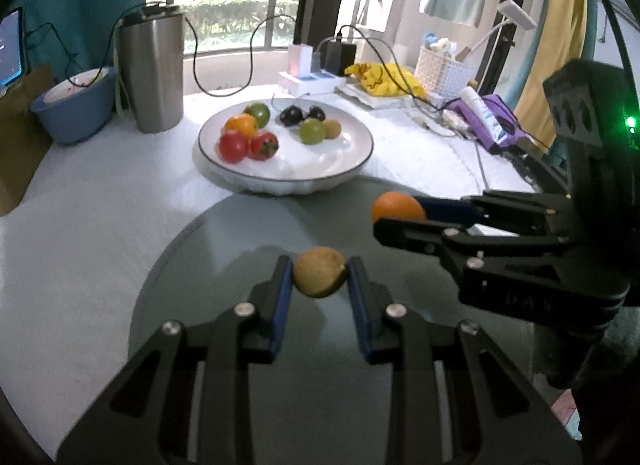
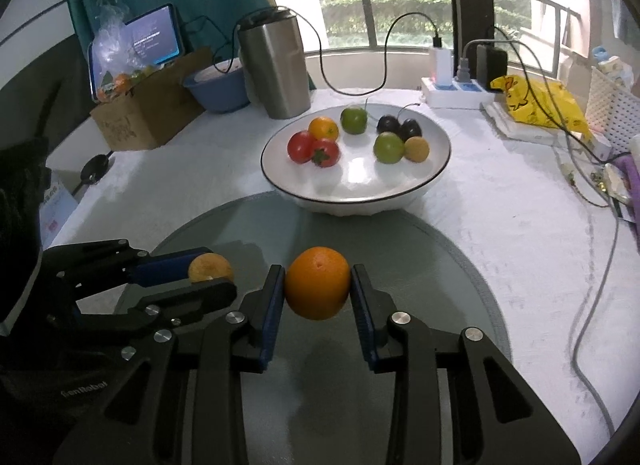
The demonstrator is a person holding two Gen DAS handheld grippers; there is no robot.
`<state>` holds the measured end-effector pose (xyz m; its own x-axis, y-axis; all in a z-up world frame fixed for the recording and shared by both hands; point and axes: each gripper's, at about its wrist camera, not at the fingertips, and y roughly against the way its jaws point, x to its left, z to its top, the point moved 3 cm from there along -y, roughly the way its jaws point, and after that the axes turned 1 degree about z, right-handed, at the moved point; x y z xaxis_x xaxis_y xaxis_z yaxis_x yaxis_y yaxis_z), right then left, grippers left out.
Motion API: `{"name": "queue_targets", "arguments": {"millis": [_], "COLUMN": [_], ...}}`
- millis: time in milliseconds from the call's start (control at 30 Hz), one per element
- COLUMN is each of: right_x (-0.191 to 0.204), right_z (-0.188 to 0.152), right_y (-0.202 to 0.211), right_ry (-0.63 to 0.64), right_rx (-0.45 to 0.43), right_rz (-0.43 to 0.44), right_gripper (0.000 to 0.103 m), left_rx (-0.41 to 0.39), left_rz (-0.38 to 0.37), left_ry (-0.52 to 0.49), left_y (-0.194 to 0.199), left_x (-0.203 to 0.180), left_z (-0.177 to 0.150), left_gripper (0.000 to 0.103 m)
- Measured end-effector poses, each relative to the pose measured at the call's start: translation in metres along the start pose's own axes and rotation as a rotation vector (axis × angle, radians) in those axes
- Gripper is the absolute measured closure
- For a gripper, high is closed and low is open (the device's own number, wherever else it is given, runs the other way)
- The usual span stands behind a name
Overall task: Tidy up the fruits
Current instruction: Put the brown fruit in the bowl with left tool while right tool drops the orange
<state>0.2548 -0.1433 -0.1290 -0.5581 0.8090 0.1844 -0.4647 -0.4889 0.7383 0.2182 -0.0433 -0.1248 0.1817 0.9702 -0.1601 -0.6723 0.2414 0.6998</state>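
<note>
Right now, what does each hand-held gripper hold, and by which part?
The left hand-held gripper holds a brown fruit by its two sides. The right hand-held gripper holds an orange by its two sides.

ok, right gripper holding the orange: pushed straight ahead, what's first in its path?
Probably the white bowl: its near wall sits directly ahead of the right gripper and orange, across the grey mat. Depth unclear.
</note>
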Motion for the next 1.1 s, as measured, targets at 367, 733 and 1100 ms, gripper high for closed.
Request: {"name": "queue_targets", "arguments": {"millis": [367, 733, 1100], "right_x": [-0.020, -0.038, -0.052], "right_z": [0.021, 0.044, 0.064], "right_y": [0.009, -0.004, -0.034], "right_ry": [-0.005, -0.005, 0.003], "right_rx": [-0.045, -0.055, -0.053], "right_rz": [-0.018, -0.016, 0.004], "right_gripper": [0.068, 0.068, 0.068], "left_rx": [-0.037, -0.043, -0.029], "left_rz": [0.010, 0.000, 0.037], "left_ry": [-0.007, 0.017, 0.021], "left_y": [-0.002, -0.024, -0.059], "left_x": [0.002, 0.008, 0.019], "left_z": [0.030, 0.060, 0.078], "left_gripper": [0.074, 0.074, 0.074]}}
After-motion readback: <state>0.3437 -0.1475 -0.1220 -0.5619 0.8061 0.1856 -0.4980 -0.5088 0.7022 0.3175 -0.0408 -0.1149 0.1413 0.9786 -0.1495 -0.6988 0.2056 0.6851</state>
